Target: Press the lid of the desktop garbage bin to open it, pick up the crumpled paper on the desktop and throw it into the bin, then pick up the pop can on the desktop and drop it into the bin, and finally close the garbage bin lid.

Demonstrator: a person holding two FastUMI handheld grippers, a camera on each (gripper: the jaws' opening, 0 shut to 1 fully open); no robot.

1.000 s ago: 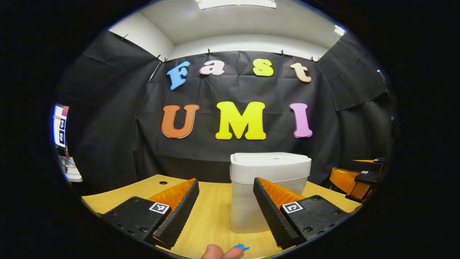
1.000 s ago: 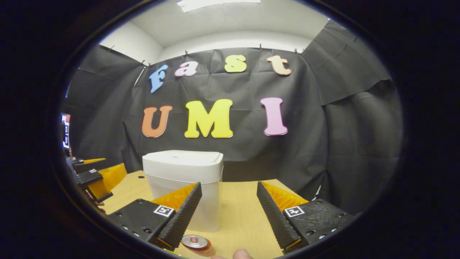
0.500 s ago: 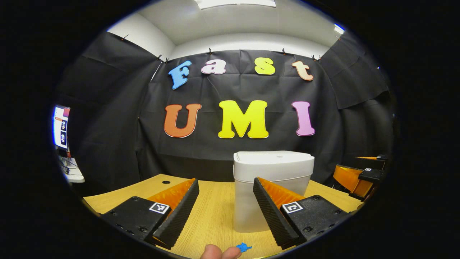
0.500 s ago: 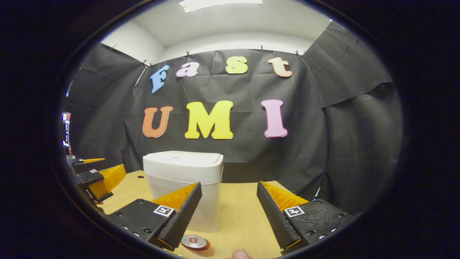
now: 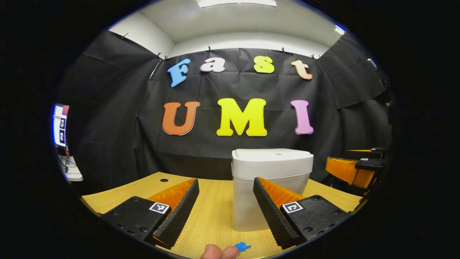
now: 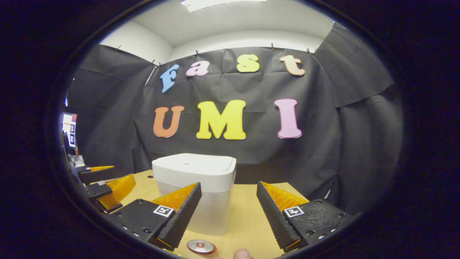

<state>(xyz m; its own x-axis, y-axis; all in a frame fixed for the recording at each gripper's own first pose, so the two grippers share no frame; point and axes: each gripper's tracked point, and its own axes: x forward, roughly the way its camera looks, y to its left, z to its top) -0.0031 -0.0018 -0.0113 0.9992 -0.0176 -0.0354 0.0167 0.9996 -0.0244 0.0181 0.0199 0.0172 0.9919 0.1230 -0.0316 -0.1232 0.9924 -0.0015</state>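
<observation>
A white desktop garbage bin [image 5: 270, 187] with its lid [image 5: 272, 155] down stands on the wooden desk [image 5: 212, 219], just past my open left gripper [image 5: 225, 208]. The bin [image 6: 196, 192] sits ahead and left of my open right gripper [image 6: 228, 212]. A pop can [image 6: 201, 247] stands upright right below the right gripper, its top showing. A small blue crumpled paper [image 5: 242, 246] lies on the desk under the left gripper, beside a person's fingertip [image 5: 215, 251]. The right gripper [image 5: 355, 169] shows at the right edge, the left gripper [image 6: 104, 183] at the left edge.
Black cloth walls close the booth behind and beside the desk. A screen [image 5: 60, 126] stands off to the far left beyond the desk edge. A round cable hole [image 5: 164, 180] is in the desk at the back left.
The right gripper has risen a little and shifted left, so the bin looks nearer and more central in its view. The left gripper has barely moved. Both stay open.
</observation>
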